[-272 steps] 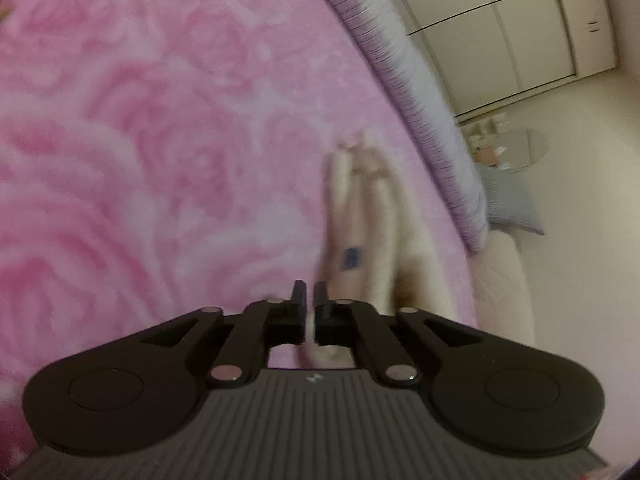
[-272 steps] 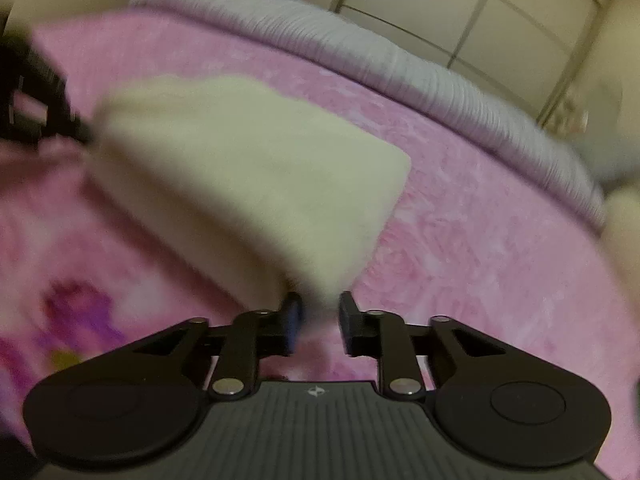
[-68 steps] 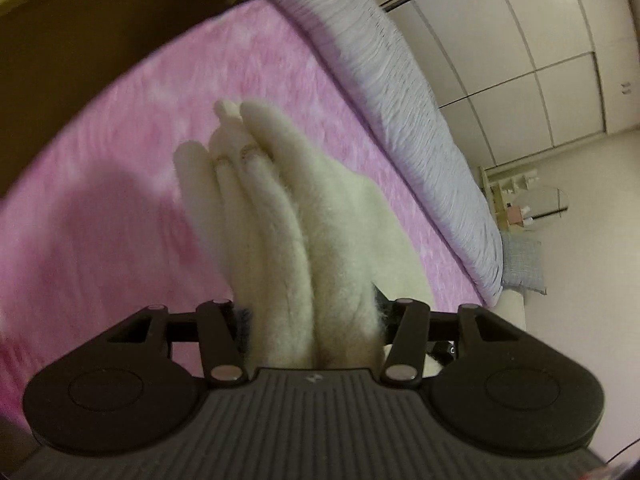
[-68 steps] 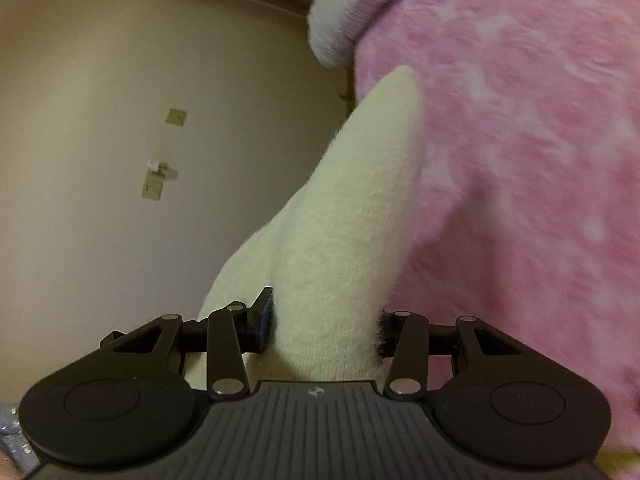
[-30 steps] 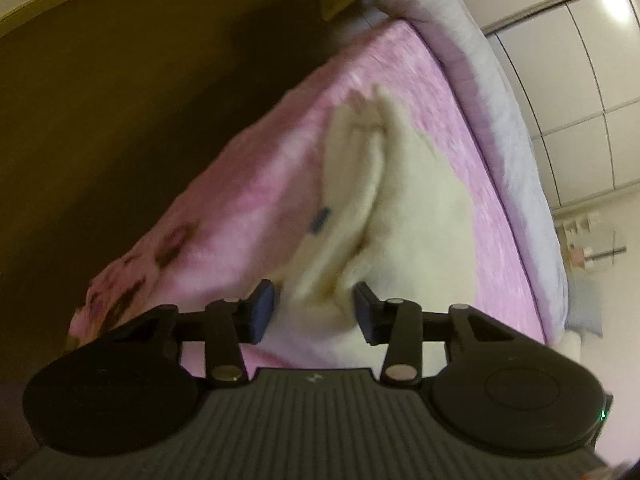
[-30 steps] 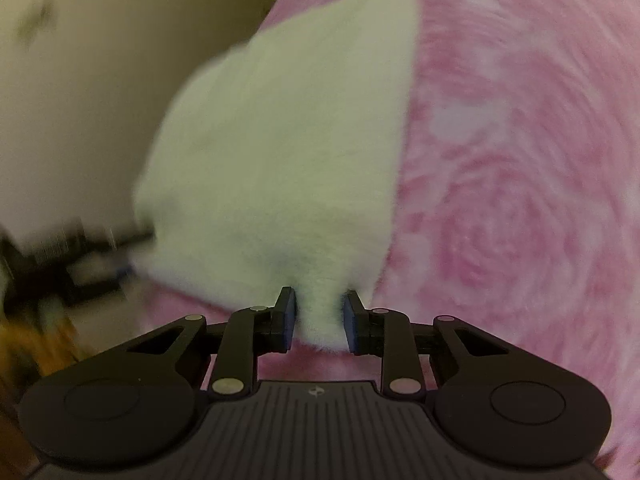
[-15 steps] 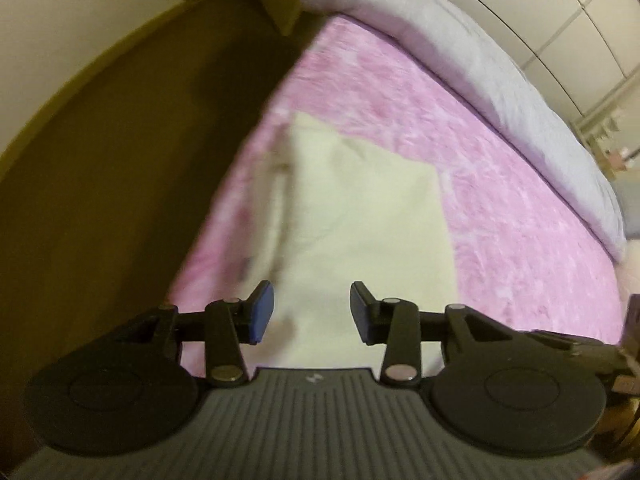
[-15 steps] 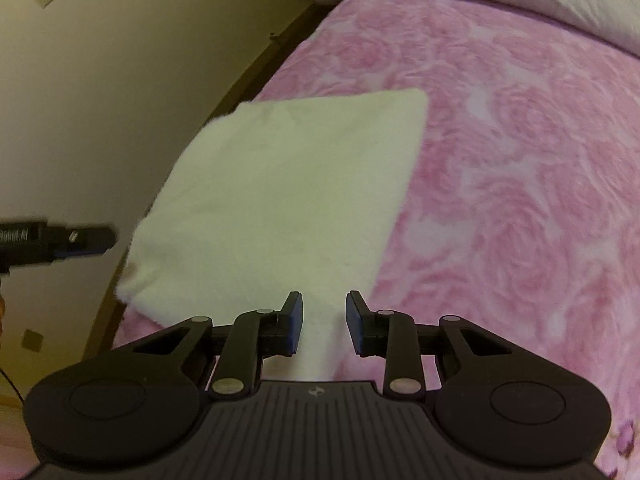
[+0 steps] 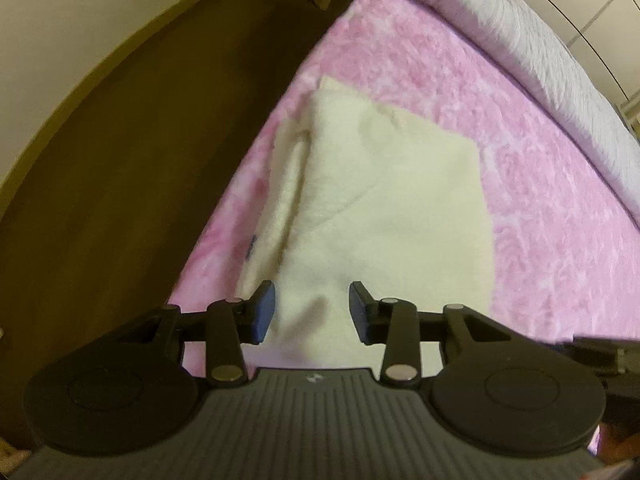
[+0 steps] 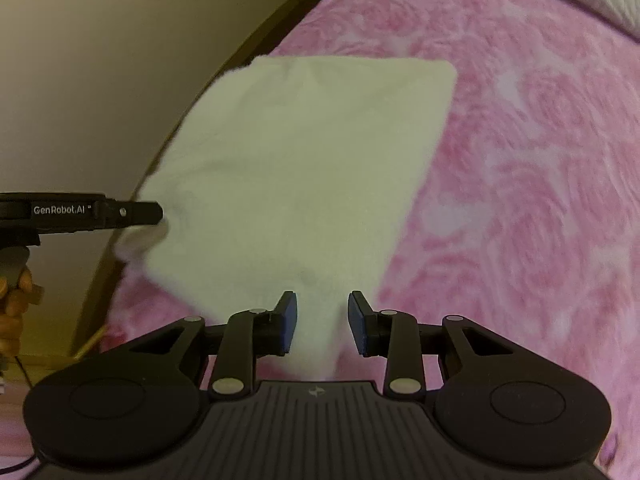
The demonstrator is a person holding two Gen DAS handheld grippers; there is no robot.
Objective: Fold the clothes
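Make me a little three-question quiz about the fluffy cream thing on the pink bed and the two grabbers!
1. True or false: the cream garment lies folded on the pink blanket.
2. Which gripper is clamped on the cloth? A) left gripper B) right gripper C) neither
3. Fill in: the garment lies near the blanket's ____ , beside the dark floor.

Key: 1 true. 2 C, both sets of jaws stand open with cloth between them. 3 edge.
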